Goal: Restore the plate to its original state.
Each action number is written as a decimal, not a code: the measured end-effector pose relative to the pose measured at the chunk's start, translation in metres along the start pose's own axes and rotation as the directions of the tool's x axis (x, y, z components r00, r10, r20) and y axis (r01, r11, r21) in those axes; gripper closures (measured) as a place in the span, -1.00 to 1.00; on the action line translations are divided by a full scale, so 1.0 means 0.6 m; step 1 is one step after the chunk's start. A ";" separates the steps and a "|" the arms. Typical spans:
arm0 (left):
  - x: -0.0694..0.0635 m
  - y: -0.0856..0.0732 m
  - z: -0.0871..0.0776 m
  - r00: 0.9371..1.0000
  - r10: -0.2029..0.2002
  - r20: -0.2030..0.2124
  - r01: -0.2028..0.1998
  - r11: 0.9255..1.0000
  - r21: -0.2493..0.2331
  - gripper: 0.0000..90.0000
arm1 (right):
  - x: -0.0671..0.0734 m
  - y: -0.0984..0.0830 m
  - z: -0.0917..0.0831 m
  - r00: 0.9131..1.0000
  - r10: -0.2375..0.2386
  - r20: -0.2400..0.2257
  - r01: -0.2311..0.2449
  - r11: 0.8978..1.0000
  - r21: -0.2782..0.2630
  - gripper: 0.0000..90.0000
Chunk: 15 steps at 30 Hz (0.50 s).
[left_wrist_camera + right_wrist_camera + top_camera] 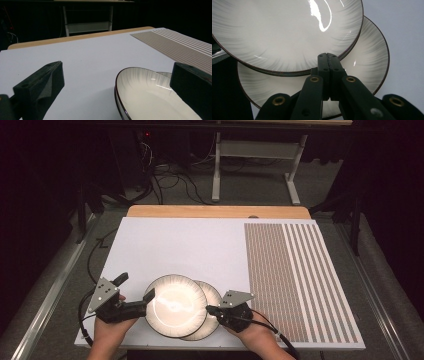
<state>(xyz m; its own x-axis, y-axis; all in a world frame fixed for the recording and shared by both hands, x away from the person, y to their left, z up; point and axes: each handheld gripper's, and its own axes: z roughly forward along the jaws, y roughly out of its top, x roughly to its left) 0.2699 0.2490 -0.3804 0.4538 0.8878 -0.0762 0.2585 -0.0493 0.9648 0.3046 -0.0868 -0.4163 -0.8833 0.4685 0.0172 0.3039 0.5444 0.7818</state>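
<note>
The right gripper [327, 58] has its jaws pressed together with nothing between them, their tips over the lower plate [367, 60] just at the rim of the upper plate [287, 35]. The left gripper [134, 292] has its jaws wide apart, one touching or nearly touching the upper plate's left rim, the other out over bare board. The upper plate overlaps the lower, shifted left. Both sit near the front edge of the white board [190, 245] on the bench, left of its brown striped panel [290, 270].
</note>
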 end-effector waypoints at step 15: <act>0.001 0.001 -0.002 1.000 0.011 -0.003 -0.011 1.000 -0.008 -1.00 | -0.001 0.000 0.000 1.000 -0.003 0.001 0.003 1.000 0.000 1.00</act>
<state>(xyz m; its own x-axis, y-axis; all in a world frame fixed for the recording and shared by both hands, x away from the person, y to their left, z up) 0.2691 0.2500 -0.3795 0.4539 0.8887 -0.0643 0.2468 -0.0560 0.9674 0.3051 -0.0872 -0.4162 -0.8840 0.4673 0.0146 0.3015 0.5459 0.7818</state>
